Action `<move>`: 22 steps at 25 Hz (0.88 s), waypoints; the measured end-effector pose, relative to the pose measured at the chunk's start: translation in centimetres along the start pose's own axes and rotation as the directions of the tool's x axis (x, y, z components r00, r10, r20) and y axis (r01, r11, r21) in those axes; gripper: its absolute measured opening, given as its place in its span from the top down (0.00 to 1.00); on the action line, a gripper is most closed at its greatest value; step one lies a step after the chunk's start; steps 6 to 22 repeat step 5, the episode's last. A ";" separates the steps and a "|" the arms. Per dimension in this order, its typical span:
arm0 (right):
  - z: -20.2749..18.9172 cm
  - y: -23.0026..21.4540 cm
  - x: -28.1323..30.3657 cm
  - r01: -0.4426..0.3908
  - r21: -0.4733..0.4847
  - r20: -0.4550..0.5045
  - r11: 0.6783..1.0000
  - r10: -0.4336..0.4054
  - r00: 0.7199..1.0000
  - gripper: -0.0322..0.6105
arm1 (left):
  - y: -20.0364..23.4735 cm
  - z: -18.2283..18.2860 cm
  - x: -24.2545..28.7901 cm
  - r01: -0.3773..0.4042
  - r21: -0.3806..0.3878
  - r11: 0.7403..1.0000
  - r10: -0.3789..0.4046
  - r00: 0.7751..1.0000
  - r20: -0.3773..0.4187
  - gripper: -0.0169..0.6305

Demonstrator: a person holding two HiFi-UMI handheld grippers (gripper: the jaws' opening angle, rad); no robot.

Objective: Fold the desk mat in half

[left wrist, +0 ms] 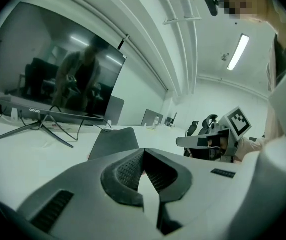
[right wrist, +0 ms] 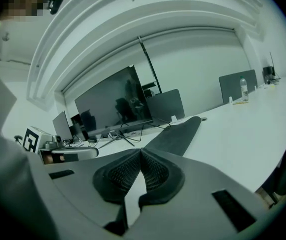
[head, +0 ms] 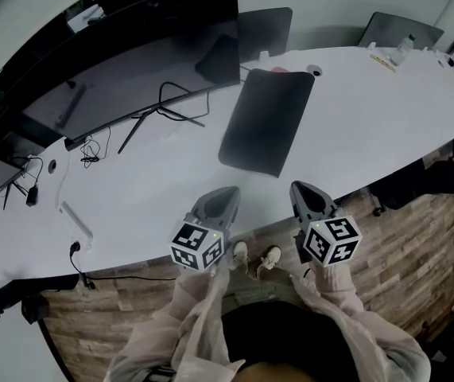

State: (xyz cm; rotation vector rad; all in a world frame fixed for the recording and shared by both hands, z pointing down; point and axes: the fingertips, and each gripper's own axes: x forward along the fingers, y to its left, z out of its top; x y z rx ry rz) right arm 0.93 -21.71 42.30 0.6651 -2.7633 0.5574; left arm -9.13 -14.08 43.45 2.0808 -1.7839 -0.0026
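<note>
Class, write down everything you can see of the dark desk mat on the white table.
The desk mat is a dark, matte, soft-looking rectangle with rounded corners. It lies flat on the white table, long sides running away from the person, slightly slanted, just right of the monitor. A small pinkish patch shows at its far edge. Nothing but the table touches it.

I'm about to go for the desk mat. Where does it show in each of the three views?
Head view: the desk mat lies flat on the white table, just above the picture's centre.
Left gripper view: just above the jaws, left of centre.
Right gripper view: above the jaws, running up to the right.
Shared landmark: the big monitor, left of the mat in all three views.
</note>
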 end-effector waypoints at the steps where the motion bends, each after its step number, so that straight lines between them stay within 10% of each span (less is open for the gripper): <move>1: -0.1 0.1 0.3 0.001 -0.005 -0.005 1.000 -0.001 1.000 0.93 | 0.1 0.0 0.0 0.003 0.003 1.000 -0.003 1.000 -0.003 0.93; 22: -0.1 0.6 1.8 -0.019 -0.005 -0.016 1.000 0.019 1.000 0.93 | 1.1 0.3 0.2 0.005 -0.012 1.000 -0.005 1.000 0.010 0.93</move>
